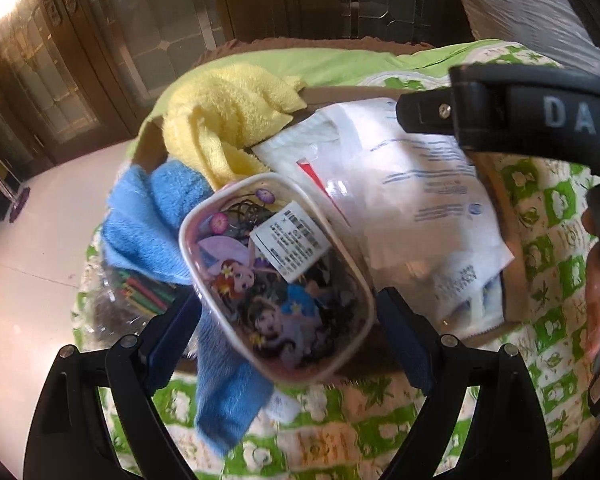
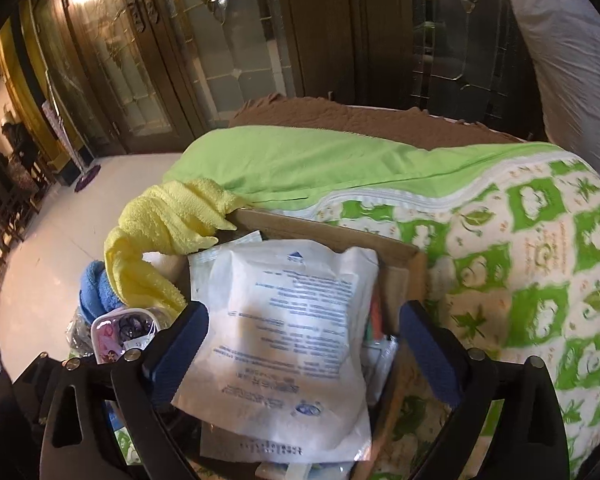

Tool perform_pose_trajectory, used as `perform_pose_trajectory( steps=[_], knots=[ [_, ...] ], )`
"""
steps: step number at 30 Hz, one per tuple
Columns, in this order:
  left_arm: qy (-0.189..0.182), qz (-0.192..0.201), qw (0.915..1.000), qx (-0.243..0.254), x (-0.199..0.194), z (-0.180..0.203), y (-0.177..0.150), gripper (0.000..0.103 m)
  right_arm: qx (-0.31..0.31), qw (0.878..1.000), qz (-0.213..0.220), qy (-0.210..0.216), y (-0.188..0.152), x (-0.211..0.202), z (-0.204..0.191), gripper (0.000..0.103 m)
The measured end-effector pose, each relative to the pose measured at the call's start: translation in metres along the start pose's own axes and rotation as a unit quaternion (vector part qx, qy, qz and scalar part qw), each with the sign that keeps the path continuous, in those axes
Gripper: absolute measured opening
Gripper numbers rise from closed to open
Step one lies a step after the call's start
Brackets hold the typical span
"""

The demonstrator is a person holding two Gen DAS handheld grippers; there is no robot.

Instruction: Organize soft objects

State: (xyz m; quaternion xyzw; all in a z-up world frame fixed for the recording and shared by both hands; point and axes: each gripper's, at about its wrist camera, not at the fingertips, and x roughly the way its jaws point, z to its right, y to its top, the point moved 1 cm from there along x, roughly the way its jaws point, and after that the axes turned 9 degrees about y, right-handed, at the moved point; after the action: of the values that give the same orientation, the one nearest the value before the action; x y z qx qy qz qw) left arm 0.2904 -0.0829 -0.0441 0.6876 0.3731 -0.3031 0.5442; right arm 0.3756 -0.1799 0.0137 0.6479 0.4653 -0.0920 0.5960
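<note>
A clear pouch [image 1: 276, 276] with a cartoon print and dark hair ties inside sits between the blue pads of my left gripper [image 1: 288, 336], which is shut on it just above a cardboard box [image 1: 340, 92]. A yellow towel [image 1: 228, 120] drapes over the box's far left corner and a blue towel [image 1: 148, 220] hangs over its left side. A white printed packet [image 2: 276, 320] lies on top of the box contents between the fingers of my right gripper [image 2: 304, 344]. That gripper is open, its right pad clear of the packet. The pouch [image 2: 120, 332] shows at the lower left.
The box [image 2: 320, 228] rests on a bed with a green and white bedspread [image 2: 540, 260]. A clear bag of coloured sticks [image 1: 140, 292] lies left of the box. A pale pillow [image 2: 572, 60] is at the far right. Pale floor [image 1: 28, 260] and wooden glass doors [image 2: 160, 60] lie beyond.
</note>
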Motion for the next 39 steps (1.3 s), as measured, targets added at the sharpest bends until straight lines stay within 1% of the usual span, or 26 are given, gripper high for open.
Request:
perform_pose_trajectory(
  steps=[4, 8, 11, 17, 20, 23, 25, 29, 33, 36, 39],
  knots=[
    [0.006, 0.011, 0.9999, 0.003, -0.023, 0.002, -0.015, 0.090, 0.018, 1.000, 0.005, 0.007, -0.015, -0.018, 0.007, 0.102],
    [0.023, 0.007, 0.9996, 0.017, -0.041, 0.008, -0.039, 0.090, 0.055, 0.998, 0.005, 0.018, -0.038, -0.039, 0.019, 0.103],
    [0.035, 0.005, 0.9990, 0.027, -0.050, 0.014, -0.052, 0.090, 0.081, 0.996, -0.001, 0.025, -0.057, -0.053, 0.029, 0.103],
    [0.036, 0.007, 0.9989, 0.029, -0.067, 0.020, -0.079, 0.090, 0.110, 0.993, -0.011, 0.032, -0.090, -0.079, 0.037, 0.103],
    [0.039, 0.012, 0.9988, 0.027, -0.071, 0.018, -0.083, 0.090, 0.116, 0.992, -0.020, 0.038, -0.105, -0.086, 0.037, 0.103],
    [0.049, 0.023, 0.9984, 0.016, -0.077, 0.009, -0.085, 0.090, 0.105, 0.994, -0.020, 0.027, -0.118, -0.090, 0.030, 0.103],
    [0.042, 0.029, 0.9987, 0.001, -0.084, 0.000, -0.087, 0.090, 0.088, 0.996, -0.019, 0.019, -0.128, -0.092, 0.021, 0.103],
    [0.027, 0.035, 0.9987, -0.026, -0.093, -0.019, -0.096, 0.090, 0.068, 0.997, -0.018, 0.023, -0.150, -0.098, 0.000, 0.103],
    [0.038, 0.027, 0.9984, -0.030, -0.095, -0.032, -0.109, 0.090, 0.062, 0.998, -0.010, 0.028, -0.169, -0.108, -0.020, 0.103],
    [0.048, 0.026, 0.9982, -0.025, -0.097, -0.039, -0.120, 0.090, 0.050, 0.999, 0.003, 0.023, -0.177, -0.116, -0.035, 0.103],
    [0.057, 0.040, 0.9973, -0.025, -0.106, -0.044, -0.130, 0.090, 0.038, 0.999, 0.019, 0.018, -0.186, -0.127, -0.050, 0.103]
  ],
)
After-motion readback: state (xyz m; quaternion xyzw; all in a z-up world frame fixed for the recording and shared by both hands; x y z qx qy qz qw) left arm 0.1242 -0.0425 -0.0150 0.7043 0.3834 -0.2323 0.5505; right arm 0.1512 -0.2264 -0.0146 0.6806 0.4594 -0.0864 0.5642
